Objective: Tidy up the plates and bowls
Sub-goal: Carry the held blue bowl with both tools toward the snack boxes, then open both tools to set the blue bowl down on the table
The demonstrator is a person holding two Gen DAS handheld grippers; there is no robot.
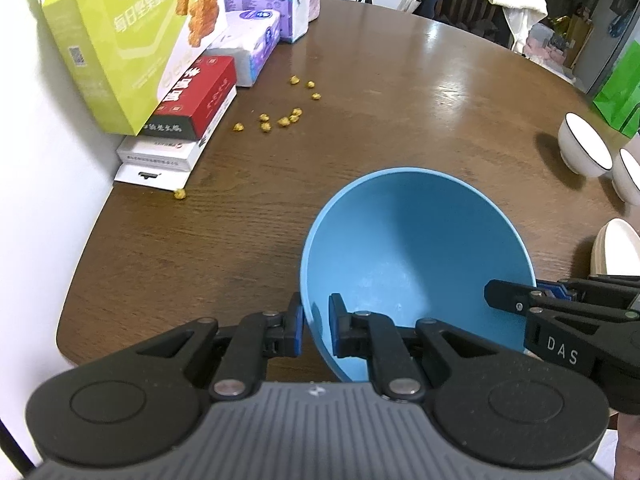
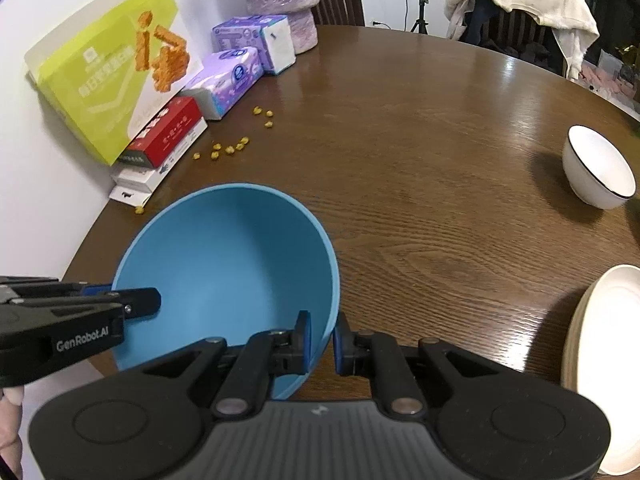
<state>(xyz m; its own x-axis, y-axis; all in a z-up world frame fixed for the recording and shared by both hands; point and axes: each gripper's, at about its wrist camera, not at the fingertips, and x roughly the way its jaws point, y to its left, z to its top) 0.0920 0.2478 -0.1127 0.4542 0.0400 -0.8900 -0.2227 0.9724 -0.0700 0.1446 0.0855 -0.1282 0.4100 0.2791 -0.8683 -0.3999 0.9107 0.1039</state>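
Blue bowl carried tilted above the bench, near its wall-side edge, mouth turned toward the cameras. Left tongs pinching one side of the rim, one pad inside and one outside; right tongs pinching the opposite side the same way. Both grips narrow, on thin wall only.

Likely trouble from here:

- Slipping out of one grip. Smooth rim, small pad contact; bowl swinging on the remaining tongs and dropping onto the bench if either pinch loosens.
- Twisting between the two grips. Rim prised out of a pad if one hand travels faster or rolls more than the other.
- Landing off the edge. Bench rim close under the near side of the bowl in both wrist views; a tip to the floor if lowered too near it.
- Settling on the yellow crumbs scattered beside the stacked boxes along the wall side; rocking base, unsteady stack later.
- Striking other crockery on the way across: white bowl toward the far right edge, cream plates at the near right edge, both within reach of a wide swing.
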